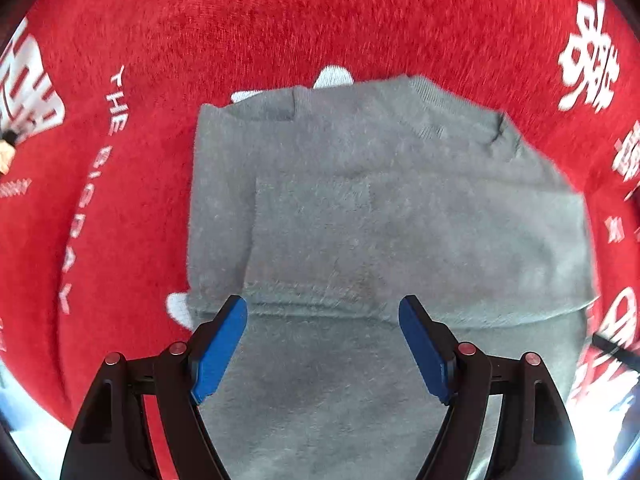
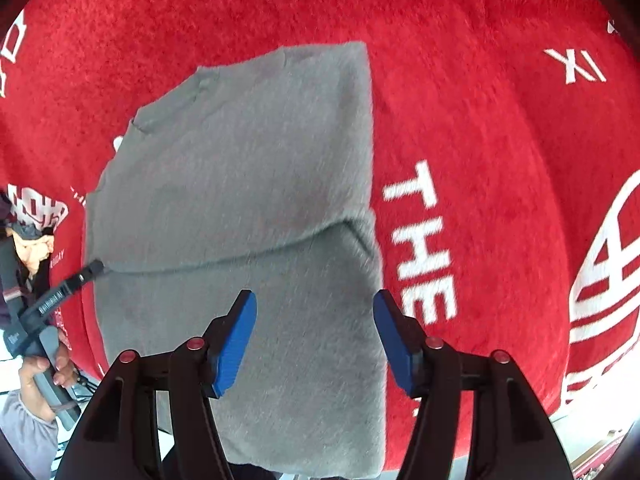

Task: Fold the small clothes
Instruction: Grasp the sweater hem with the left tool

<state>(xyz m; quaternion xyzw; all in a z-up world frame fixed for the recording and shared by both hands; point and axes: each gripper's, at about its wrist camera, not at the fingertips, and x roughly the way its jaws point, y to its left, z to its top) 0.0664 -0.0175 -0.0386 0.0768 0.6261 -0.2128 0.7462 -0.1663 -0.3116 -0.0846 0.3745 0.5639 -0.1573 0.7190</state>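
A fuzzy grey sweater (image 1: pixel 360 208) lies partly folded on a red cloth, with a folded edge across its lower part. My left gripper (image 1: pixel 323 312) is open above the near part of the sweater, just short of that folded edge, holding nothing. In the right wrist view the same sweater (image 2: pixel 248 168) lies flat, and my right gripper (image 2: pixel 315 300) is open over its near right part, empty. The left gripper's tip (image 2: pixel 90 270) shows at the sweater's left edge in the right wrist view.
The red plush cloth (image 1: pixel 280 20) with white lettering covers the table around the sweater; it also shows in the right wrist view (image 2: pixel 480 140). A person's hand (image 2: pixel 44 364) holds the left gripper handle at the lower left. The table edge lies at the near side.
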